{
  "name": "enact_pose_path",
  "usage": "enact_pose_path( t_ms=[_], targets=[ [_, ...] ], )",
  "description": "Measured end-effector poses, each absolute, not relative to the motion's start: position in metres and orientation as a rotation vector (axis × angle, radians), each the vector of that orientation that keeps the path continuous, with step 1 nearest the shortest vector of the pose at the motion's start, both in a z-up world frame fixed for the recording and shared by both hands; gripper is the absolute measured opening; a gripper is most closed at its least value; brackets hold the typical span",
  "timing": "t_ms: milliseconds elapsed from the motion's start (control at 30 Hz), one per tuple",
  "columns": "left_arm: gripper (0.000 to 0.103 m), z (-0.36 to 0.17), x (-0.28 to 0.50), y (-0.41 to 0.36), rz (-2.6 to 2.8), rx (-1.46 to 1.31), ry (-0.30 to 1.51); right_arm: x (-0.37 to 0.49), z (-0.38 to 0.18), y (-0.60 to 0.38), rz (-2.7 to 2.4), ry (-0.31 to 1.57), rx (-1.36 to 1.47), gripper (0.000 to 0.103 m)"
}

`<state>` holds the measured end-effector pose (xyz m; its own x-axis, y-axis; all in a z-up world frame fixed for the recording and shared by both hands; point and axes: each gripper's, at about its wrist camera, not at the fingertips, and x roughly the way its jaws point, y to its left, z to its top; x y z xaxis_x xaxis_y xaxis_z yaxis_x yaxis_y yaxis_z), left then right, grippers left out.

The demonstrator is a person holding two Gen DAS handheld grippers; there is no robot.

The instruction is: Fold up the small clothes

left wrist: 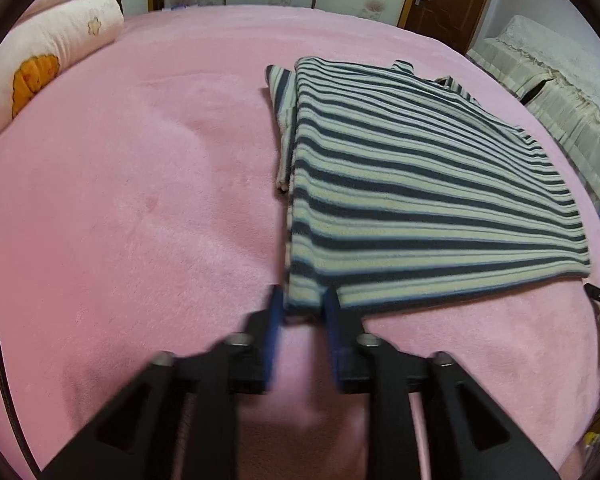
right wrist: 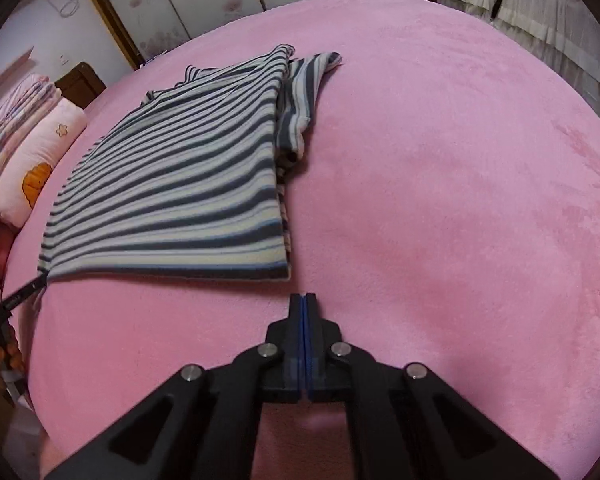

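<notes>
A dark-and-cream striped top (left wrist: 412, 184) lies partly folded on the pink bed cover (left wrist: 132, 208), with one sleeve tucked along its left side. My left gripper (left wrist: 302, 300) is open, its blue fingers either side of the top's near left hem corner. In the right wrist view the striped top (right wrist: 180, 184) lies to the left and ahead. My right gripper (right wrist: 304, 298) is shut and empty, just off the top's near right hem corner, over the bed cover (right wrist: 440, 200).
A pale pink pillow with an orange print (left wrist: 48, 64) and folded bedding lie at the bed's far left. A cream frilled cover (left wrist: 556, 92) drapes furniture to the right. Wardrobe doors and a brown door stand behind the bed.
</notes>
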<state>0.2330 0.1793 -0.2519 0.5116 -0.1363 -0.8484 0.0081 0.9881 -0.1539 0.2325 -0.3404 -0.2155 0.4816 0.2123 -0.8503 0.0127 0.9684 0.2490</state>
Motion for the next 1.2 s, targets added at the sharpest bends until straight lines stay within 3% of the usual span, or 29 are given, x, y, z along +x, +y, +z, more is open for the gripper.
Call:
enact_pose_path(
  t_ms=[133, 300, 367, 433, 633, 900, 1200],
  targets=[
    [0.057, -0.238, 0.225, 0.180, -0.082, -0.097, 1.071, 0.229, -0.198, -0.350, 0.119, 1.056, 0.261, 0.001],
    [0.057, -0.198, 0.243, 0.173, -0.100, 0.018, 1.000, 0.247, -0.153, -0.348, 0.161, 1.002, 0.213, 0.003],
    [0.057, -0.183, 0.265, 0.163, -0.138, 0.060, 0.968, 0.271, -0.133, -0.333, 0.207, 0.976, 0.147, 0.010],
    [0.058, -0.170, 0.294, 0.146, -0.187, 0.123, 0.938, 0.293, -0.121, -0.318, 0.231, 0.958, 0.083, 0.024],
    [0.059, -0.169, 0.397, 0.093, -0.346, 0.382, 0.915, 0.395, -0.111, -0.254, 0.337, 0.923, -0.161, 0.035],
    [0.059, -0.194, 0.503, 0.061, -0.458, 0.478, 0.958, 0.488, -0.153, -0.202, 0.471, 0.990, -0.334, 0.036],
    [0.059, -0.225, 0.536, 0.048, -0.609, 0.546, 1.060, 0.522, -0.176, -0.157, 0.639, 1.005, -0.436, 0.036]
  ],
)
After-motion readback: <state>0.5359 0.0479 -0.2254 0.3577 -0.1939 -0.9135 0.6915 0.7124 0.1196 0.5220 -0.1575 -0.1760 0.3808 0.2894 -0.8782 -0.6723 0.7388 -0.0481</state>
